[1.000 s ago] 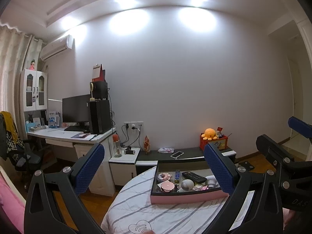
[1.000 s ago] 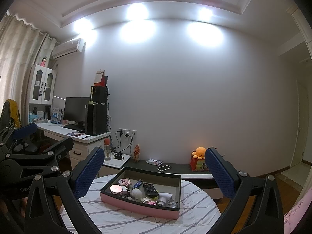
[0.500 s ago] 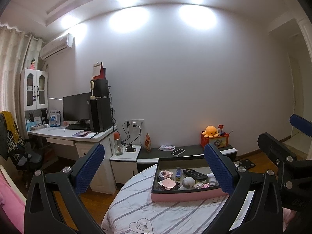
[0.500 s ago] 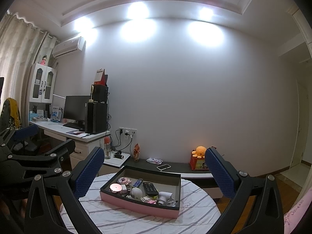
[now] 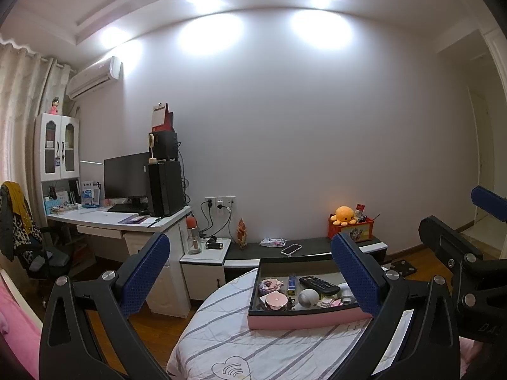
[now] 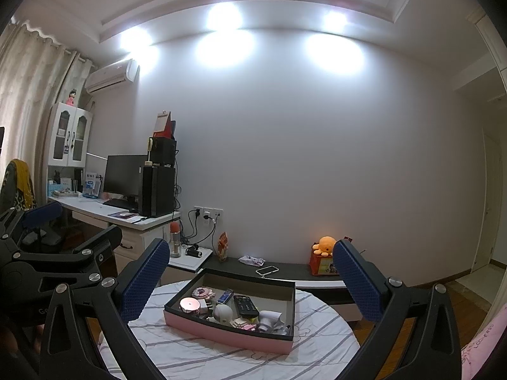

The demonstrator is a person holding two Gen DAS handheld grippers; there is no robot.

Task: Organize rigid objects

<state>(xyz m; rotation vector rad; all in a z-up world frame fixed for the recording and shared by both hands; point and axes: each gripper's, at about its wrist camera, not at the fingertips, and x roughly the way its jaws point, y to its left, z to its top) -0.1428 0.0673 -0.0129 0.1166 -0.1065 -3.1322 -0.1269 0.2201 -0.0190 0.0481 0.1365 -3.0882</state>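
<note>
Pink-sided and dark inside, the box (image 6: 228, 332) sits on the round desk (image 6: 196, 357) with its striped white cloth. In it lie a black remote (image 6: 245, 306), a round pink case (image 6: 189, 304), a white egg-shaped thing (image 6: 222, 313) and other small bits. Both grippers hang above the near edge, apart from the box: the left gripper (image 5: 250, 272) is spread wide and empty, and the right gripper (image 6: 250, 277) likewise, its blue pads (image 6: 355, 280) well apart.
</note>
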